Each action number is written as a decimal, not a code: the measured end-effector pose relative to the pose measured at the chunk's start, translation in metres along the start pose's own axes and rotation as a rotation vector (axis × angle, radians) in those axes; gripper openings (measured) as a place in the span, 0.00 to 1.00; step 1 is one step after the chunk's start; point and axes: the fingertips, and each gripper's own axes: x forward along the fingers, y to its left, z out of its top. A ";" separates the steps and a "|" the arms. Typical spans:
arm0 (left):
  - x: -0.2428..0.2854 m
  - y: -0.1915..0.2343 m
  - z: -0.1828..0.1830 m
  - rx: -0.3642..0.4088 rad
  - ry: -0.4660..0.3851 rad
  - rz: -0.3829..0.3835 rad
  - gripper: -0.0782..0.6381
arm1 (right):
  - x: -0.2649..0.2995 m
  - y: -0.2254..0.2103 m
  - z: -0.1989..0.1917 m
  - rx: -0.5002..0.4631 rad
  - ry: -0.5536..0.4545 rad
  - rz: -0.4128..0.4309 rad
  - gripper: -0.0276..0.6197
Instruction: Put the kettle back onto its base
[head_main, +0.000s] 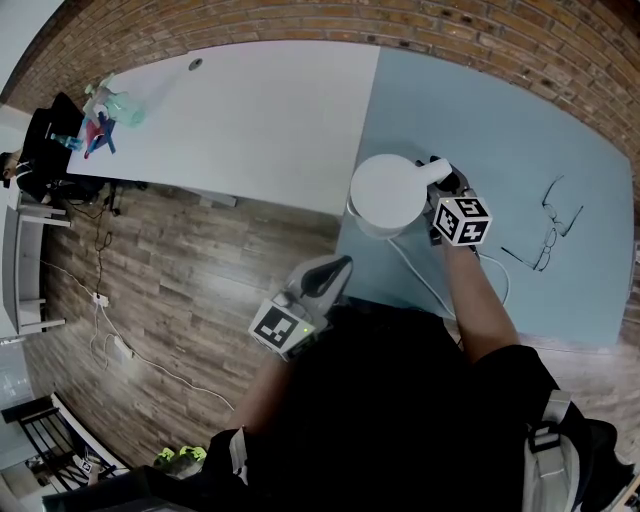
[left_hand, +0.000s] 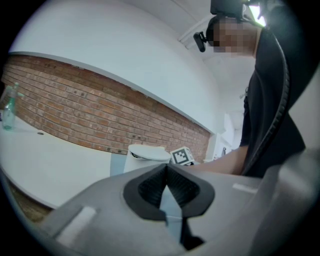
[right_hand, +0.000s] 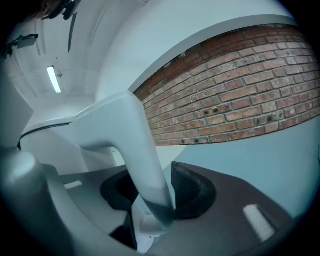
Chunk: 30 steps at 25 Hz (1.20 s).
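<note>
The white kettle (head_main: 388, 195) stands on the pale blue table (head_main: 480, 110) near its left edge; whatever is under it is hidden, and a white cord (head_main: 420, 275) runs out from beneath. My right gripper (head_main: 440, 185) is at the kettle's handle (head_main: 437, 168). In the right gripper view the handle (right_hand: 135, 140) passes between the jaws of that gripper (right_hand: 160, 195), with a thin gap beside the right pad (right_hand: 192, 190). My left gripper (head_main: 330, 272) hangs off the table's edge near my body, its pads (left_hand: 150, 187) together on nothing. The kettle (left_hand: 145, 155) also shows in the left gripper view.
A pair of glasses (head_main: 555, 225) lies on the blue table to the right of the kettle. A white table (head_main: 250, 110) adjoins on the left, with spray bottles (head_main: 105, 115) at its far left end. A brick wall (head_main: 480, 30) runs behind both tables.
</note>
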 end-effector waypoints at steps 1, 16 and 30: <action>0.001 -0.001 0.000 -0.001 0.000 -0.003 0.11 | -0.001 0.000 0.000 -0.007 0.003 0.002 0.29; 0.052 -0.039 0.001 0.017 -0.009 -0.172 0.11 | -0.087 -0.001 0.011 -0.083 -0.016 0.043 0.32; 0.104 -0.082 -0.003 0.039 -0.030 -0.316 0.11 | -0.193 0.043 0.031 -0.191 -0.082 0.163 0.05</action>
